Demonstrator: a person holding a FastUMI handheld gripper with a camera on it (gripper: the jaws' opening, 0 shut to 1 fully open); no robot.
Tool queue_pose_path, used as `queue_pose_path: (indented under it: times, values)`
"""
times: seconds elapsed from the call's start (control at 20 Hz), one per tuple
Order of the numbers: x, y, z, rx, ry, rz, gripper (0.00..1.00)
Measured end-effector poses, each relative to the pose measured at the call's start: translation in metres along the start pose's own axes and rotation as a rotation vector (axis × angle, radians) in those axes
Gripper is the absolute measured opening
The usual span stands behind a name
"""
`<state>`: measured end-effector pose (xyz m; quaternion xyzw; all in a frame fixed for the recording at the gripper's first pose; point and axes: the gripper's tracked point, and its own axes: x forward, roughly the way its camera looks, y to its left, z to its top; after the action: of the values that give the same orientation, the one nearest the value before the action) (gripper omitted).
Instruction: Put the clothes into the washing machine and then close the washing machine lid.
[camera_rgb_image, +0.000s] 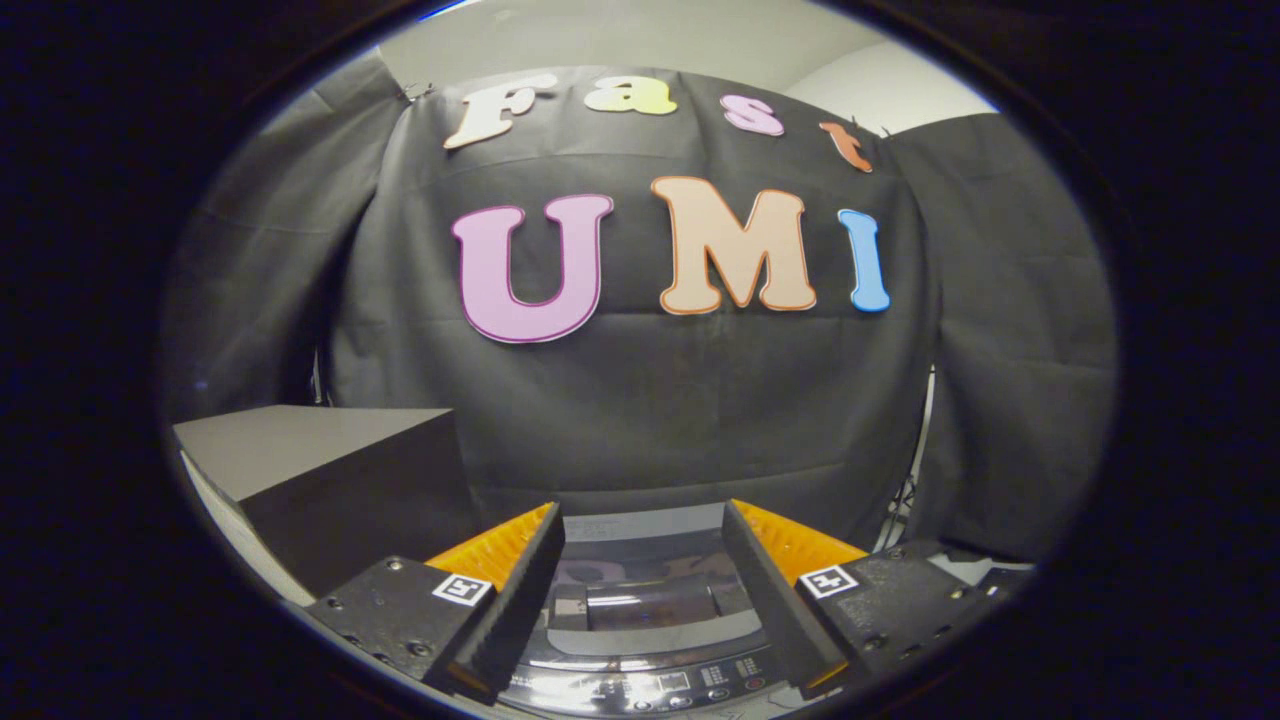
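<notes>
Washing machine: you have the washing machine (640, 620) right below your claw, seen between and just under the two fingers, its top facing up at you.
Lid: the lid (650, 600) lies down flat over the tub; it is dark and glossy with a clear window in the middle that catches the light. From what you see, it looks closed.
Control panel: a strip of buttons and small markings (690, 680) runs along the machine's near edge, closest to you, below the lid.
Claw: your claw (640, 580) is held wide apart, with the whole lid window showing in the gap between the fingers. It holds nothing, and neither finger touches the machine.
Fingers: each finger (515, 590) reaches forward over the machine's top and carries a small square black-and-white marker on its base.
Clothes: you cannot tell where the clothes are; the window is too dark and shiny to show what is inside.
Box: a dark box with a flat grey top (330, 480) stands to the left of the machine, beside your left finger.
Backdrop: black cloth (640, 400) hangs behind the machine.
</notes>
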<state>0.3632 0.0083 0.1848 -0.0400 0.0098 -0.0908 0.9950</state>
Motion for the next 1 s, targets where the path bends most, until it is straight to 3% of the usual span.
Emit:
queue_pose_path:
  times: [0.65, 1.0]
  values:
    - [-0.089, 0.013, 0.011, 0.021, 0.033, 0.055, 0.96]
    - [-0.154, 0.024, 0.006, -0.002, -0.019, 0.092, 0.96]
